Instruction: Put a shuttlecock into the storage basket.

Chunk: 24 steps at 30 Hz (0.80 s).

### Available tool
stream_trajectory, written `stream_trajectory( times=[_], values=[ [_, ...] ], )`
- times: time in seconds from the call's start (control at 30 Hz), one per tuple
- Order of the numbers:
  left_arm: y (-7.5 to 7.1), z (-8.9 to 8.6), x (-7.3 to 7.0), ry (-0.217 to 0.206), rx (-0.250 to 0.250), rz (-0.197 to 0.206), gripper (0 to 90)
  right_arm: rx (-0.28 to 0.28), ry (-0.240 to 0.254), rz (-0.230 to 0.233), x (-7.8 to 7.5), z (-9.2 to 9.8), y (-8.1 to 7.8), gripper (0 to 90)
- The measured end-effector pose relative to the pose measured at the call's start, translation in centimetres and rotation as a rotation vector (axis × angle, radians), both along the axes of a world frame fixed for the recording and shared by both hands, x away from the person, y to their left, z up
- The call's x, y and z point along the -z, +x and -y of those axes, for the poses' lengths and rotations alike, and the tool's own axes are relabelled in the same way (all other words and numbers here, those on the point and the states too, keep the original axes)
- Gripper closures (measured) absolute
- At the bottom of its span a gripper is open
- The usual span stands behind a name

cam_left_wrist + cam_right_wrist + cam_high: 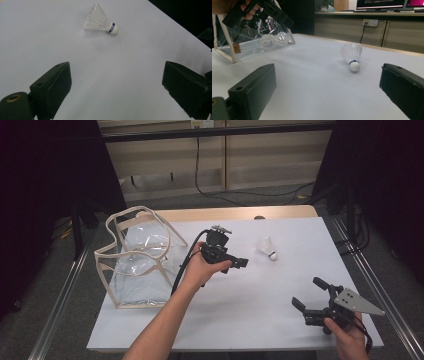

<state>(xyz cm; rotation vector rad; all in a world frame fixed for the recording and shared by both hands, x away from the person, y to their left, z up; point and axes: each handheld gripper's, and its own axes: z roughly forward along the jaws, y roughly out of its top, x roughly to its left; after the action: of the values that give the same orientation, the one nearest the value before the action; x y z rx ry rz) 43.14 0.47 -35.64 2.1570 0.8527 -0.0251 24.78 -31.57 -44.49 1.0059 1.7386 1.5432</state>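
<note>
A: The left hand-held gripper hung above the middle of the tabletop with its jaws spread wide and nothing between them, aimed at the shuttlecock. The right hand-held gripper sat near the front right corner, also wide and empty.

B: And the shuttlecock itself?

A: It lay on its side on the bare white tabletop, a little beyond the left hand-held gripper and well apart from the right one. In the left gripper view the shuttlecock pointed its cork toward the right.

B: How would it have handled?

A: Very light, I'd judge, and easy to nudge or roll away. The feather skirt looked thin and crushable, while the cork with its blue band seemed the firm part. I'd have closed on the cork or just behind it, gently.

B: Anything hard to make out?

A: The clear bag at the left edge glared badly. Through its wall, in the right gripper view, a second shuttlecock seemed to lie inside, but creases blurred it. The first shuttlecock's underside was hidden.
</note>
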Motion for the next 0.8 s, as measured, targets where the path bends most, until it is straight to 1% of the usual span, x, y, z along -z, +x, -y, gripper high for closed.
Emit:
stream_trajectory(
  times=[0.07, 0.2, 0.3, 0.33, 0.4, 0.6, 0.73, 0.8],
  values=[
    [0.0, 0.1, 0.2, -0.009, 0.003, -0.002, 8.3, 0.0, 0.0, 0.0, 0.0, 0.0, 0.0, 0.6],
    [0.0, 0.3, 0.5, -0.002, 0.011, 0.012, 7.4, 0.0, -0.001, -0.003, 0.0, -0.1, 0.0, 0.6],
    [0.1, 0.5, 0.6, -0.01, 0.008, 0.002, 7.4, 0.0, 0.0, -0.002, 0.0, -0.1, 0.0, 0.6],
    [0.1, 0.6, 0.7, -0.005, 0.011, 0.004, 7.3, 0.001, 0.0, -0.003, 0.0, -0.1, 0.0, 0.6],
    [0.1, 0.7, 0.9, -0.002, 0.01, 0.005, 7.0, -0.001, 0.001, -0.002, 0.0, 0.0, 0.0, 0.6],
    [0.3, 1.2, 1.4, -0.008, 0.002, 0.006, 6.7, -0.001, -0.001, -0.001, 0.0, 0.0, 0.0, 0.6],
    [0.3, 1.5, 1.6, -0.008, 0.006, 0.012, 6.7, -0.001, -0.001, -0.002, 0.0, 0.0, 0.0, 0.6],
    [0.4, 1.6, 1.8, -0.005, -0.001, 0.015, 6.7, -0.001, -0.001, -0.002, 0.0, 0.0, 0.0, 0.6]
  ],
)
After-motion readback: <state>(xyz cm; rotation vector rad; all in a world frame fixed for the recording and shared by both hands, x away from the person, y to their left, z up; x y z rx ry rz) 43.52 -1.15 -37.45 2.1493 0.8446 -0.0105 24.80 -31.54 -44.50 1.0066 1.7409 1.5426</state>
